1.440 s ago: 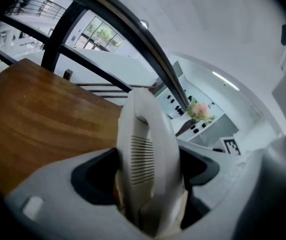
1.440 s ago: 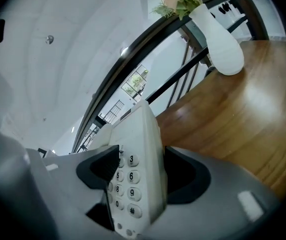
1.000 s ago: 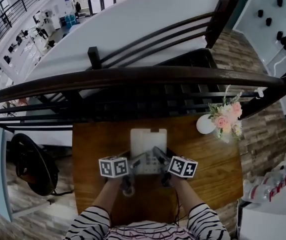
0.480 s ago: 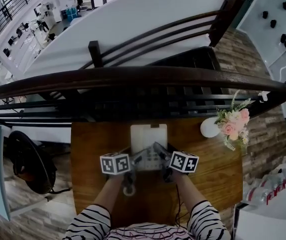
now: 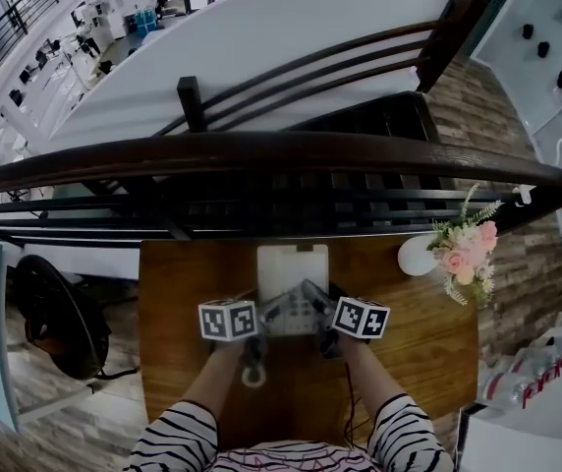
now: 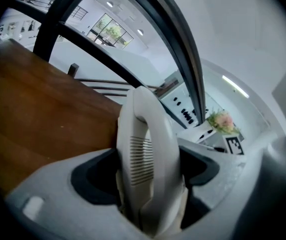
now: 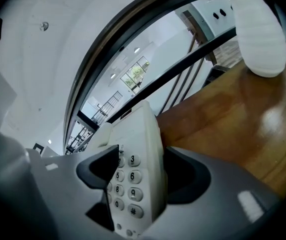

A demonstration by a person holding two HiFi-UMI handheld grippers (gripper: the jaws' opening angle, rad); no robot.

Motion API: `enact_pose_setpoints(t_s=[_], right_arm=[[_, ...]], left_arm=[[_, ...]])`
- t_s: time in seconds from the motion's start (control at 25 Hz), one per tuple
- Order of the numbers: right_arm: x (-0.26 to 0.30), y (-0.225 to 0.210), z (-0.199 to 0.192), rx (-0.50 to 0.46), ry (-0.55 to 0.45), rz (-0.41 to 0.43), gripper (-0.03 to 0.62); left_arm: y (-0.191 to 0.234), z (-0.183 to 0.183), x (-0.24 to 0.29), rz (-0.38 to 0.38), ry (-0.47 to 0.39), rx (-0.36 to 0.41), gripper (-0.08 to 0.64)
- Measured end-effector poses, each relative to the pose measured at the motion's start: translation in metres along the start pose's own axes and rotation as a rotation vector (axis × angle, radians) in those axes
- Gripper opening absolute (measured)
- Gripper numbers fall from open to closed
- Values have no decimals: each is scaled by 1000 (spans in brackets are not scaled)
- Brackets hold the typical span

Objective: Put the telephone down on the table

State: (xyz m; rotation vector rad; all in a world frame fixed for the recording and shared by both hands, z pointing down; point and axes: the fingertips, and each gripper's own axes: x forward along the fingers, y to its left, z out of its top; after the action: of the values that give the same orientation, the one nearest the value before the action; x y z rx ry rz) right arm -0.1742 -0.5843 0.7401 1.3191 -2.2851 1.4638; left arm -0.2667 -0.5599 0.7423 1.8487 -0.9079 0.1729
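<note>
A white telephone (image 5: pixel 292 271) lies flat over the middle of the brown wooden table (image 5: pixel 409 347). Whether it rests on the wood I cannot tell. Both grippers hold its near end. My left gripper (image 5: pixel 267 315) is shut on the handset side, and in the left gripper view the ribbed handset (image 6: pixel 144 149) fills the gap of this gripper (image 6: pixel 148 171). My right gripper (image 5: pixel 313 313) is shut on the keypad side. The number keys (image 7: pixel 128 176) show between the dark pads of that gripper (image 7: pixel 135 176).
A white vase (image 5: pixel 417 256) with pink flowers (image 5: pixel 468 254) stands on the table's far right; it also shows as the vase (image 7: pixel 258 29) in the right gripper view. A dark curved railing (image 5: pixel 261 153) runs just beyond the table. A dark round chair (image 5: pixel 50 313) is at the left.
The head view has shifted a little, so the vase sits further right. Both grippers and the telephone stay almost where they were over the table.
</note>
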Motion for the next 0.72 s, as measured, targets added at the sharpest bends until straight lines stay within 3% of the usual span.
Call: enact_pose_setpoints(t_s=[0.32, 0.72], right_arm=[[3, -2, 1, -2, -12, -9, 287], [-1, 1, -9, -56, 5, -34, 311]], left_arm=[[-6, 2, 4, -2, 5, 26, 383], [-6, 1, -4, -12, -30, -15, 385]])
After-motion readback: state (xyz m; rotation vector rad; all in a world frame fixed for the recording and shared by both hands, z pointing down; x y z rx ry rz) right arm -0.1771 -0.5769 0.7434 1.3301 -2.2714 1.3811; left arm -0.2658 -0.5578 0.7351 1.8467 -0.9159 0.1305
